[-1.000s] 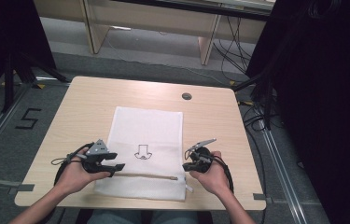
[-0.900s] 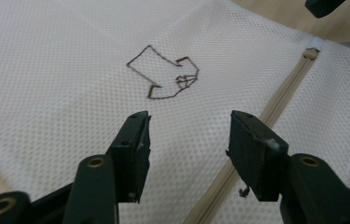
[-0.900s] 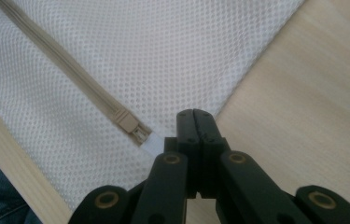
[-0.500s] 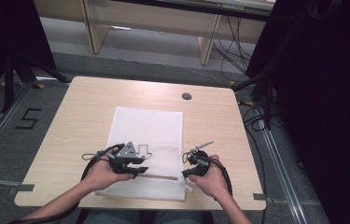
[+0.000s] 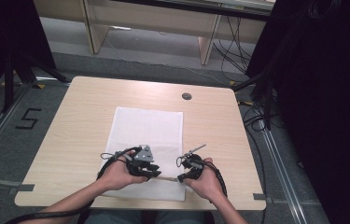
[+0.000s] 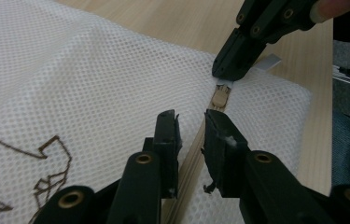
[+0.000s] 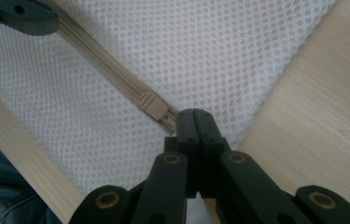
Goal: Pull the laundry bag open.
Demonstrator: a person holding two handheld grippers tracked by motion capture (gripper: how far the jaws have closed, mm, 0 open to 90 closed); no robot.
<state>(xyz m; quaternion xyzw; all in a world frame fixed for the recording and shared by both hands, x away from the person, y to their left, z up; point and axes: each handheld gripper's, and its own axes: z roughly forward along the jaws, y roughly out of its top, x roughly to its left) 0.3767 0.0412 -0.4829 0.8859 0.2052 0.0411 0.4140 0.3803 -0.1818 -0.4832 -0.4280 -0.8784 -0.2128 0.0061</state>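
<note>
Right tool (image 7: 195, 116) pinching zipper pull (image 7: 168, 122) on white mesh bag (image 5: 147, 135); left tool (image 6: 191, 128) spread astride zipper (image 6: 196, 154)

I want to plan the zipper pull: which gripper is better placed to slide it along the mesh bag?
Right. The right gripper is shut on the zipper pull. The left gripper is open astride the zipper track, probably better for holding the mesh bag steady.

The room is dim at both sides, nearly black, while the counter (image 5: 88, 121) gets soft, even light from above. Shadows are weak and there is no glare. The high view is a little soft. In the gripper views the mesh bag (image 6: 70, 84) is sharp, but the near black fingers (image 7: 196, 135) are blurred.
</note>
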